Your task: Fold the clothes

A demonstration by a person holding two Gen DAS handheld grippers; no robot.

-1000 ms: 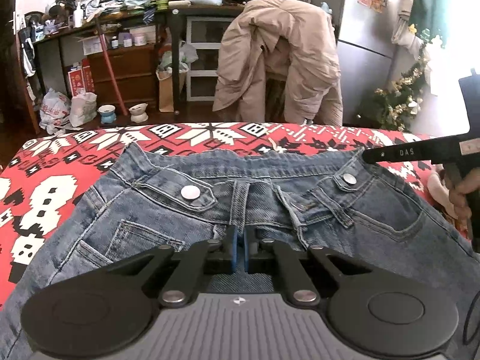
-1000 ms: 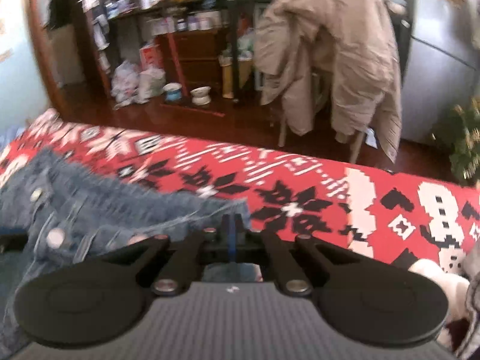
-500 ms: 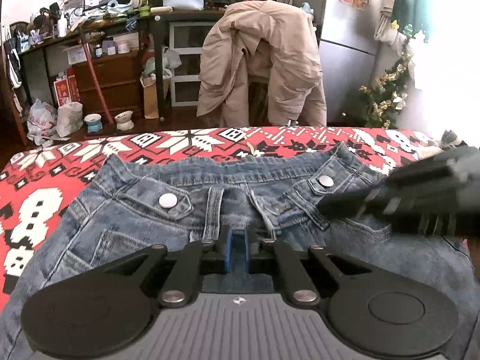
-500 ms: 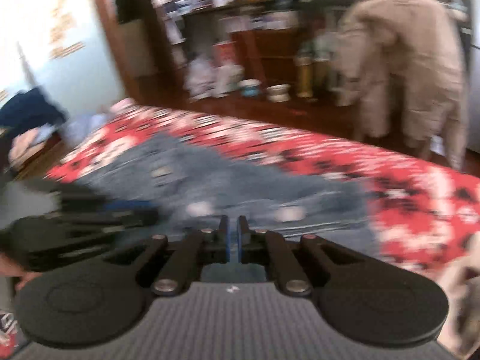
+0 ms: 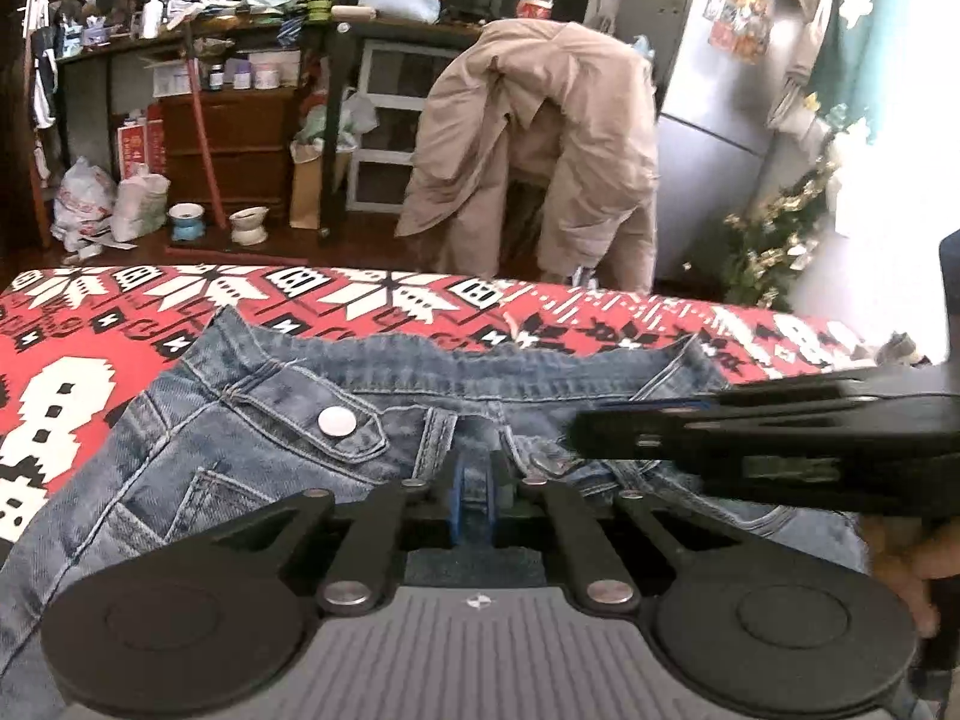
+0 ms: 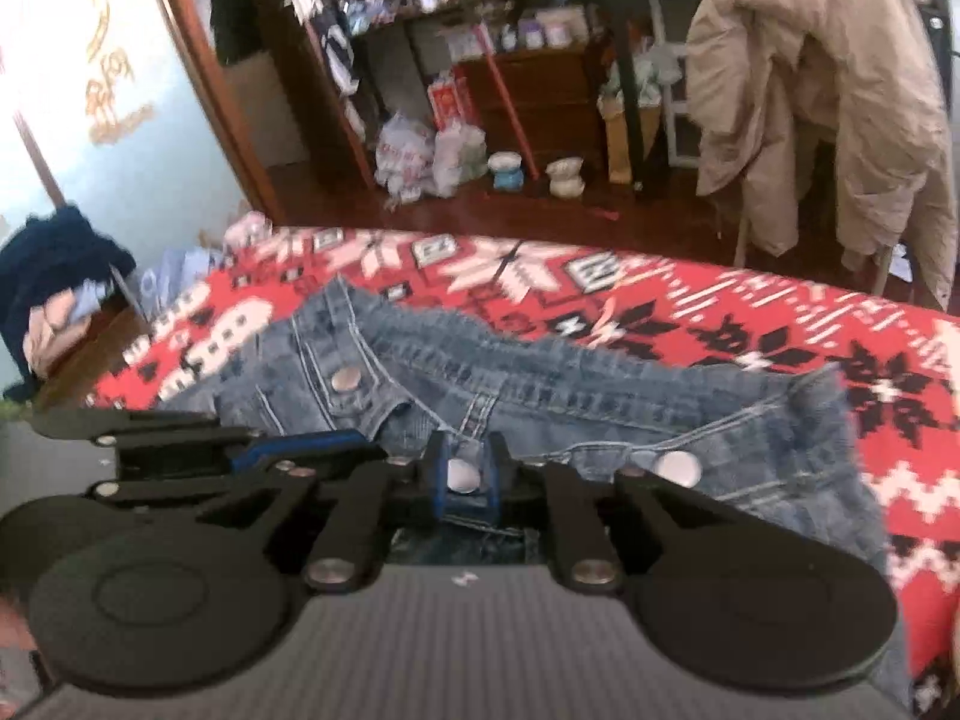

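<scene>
Blue jeans [image 5: 252, 456] lie back side up on a red patterned blanket [image 5: 90, 324], waistband toward the far edge. My left gripper [image 5: 474, 498] sits low on the seat below the centre belt loop, its blue pads close together with denim between them. From the right, my right gripper [image 5: 582, 432] reaches across the right back pocket. In the right wrist view the jeans [image 6: 540, 396] show their silver pocket buttons. There my right gripper [image 6: 467, 480] stands slightly open with one button between its pads. My left gripper [image 6: 372, 450] lies just to its left.
A chair draped with a beige coat [image 5: 540, 138] stands beyond the blanket's far edge. A person's hand [image 5: 906, 564] holds the right tool. Dark clothes [image 6: 54, 264] are piled off the blanket's left end. Cluttered shelves and floor items stand behind.
My right gripper swung left from the jeans' right corner to the middle of the seat and opened slightly. My left gripper shifted a little over the denim, its gap unchanged.
</scene>
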